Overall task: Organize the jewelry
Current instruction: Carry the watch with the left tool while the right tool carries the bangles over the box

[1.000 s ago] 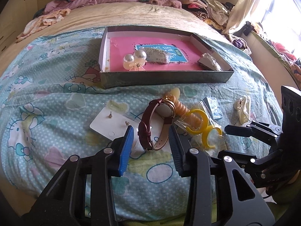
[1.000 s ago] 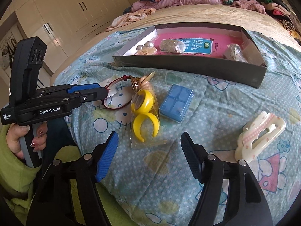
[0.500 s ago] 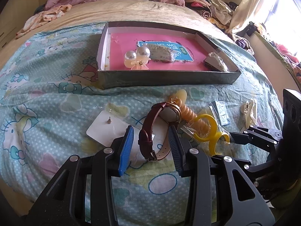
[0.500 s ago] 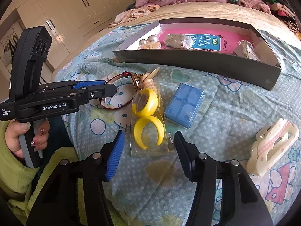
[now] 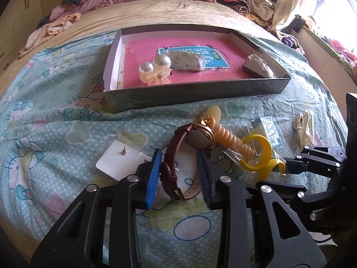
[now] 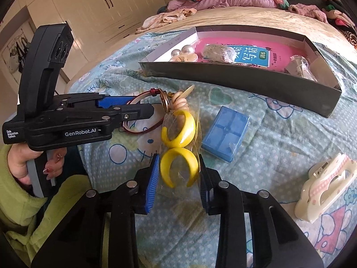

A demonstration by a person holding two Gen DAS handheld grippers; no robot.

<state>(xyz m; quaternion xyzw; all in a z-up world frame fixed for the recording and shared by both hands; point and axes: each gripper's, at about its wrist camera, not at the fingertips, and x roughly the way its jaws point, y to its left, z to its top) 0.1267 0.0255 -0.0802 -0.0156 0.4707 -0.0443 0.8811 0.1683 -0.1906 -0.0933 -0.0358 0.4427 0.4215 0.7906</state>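
Observation:
A maroon-strapped watch lies on the bedspread between the fingers of my left gripper, which straddles its strap with small gaps each side. In the right wrist view the watch sits behind the left gripper's fingers. My right gripper straddles a clear bag with two yellow hoop earrings, jaws close to the bag's sides. The bag also shows in the left wrist view. The open box with a pink floor holds pearl earrings and bagged pieces.
A tan spiral hair tie lies beside the watch. A white earring card, a blue box and a cream hair claw lie on the bedspread. Clothes are heaped at the bed's far end.
Both grippers have moved forward and narrowed. The left now straddles the watch strap closely; the right has closed in around the bag of yellow hoops.

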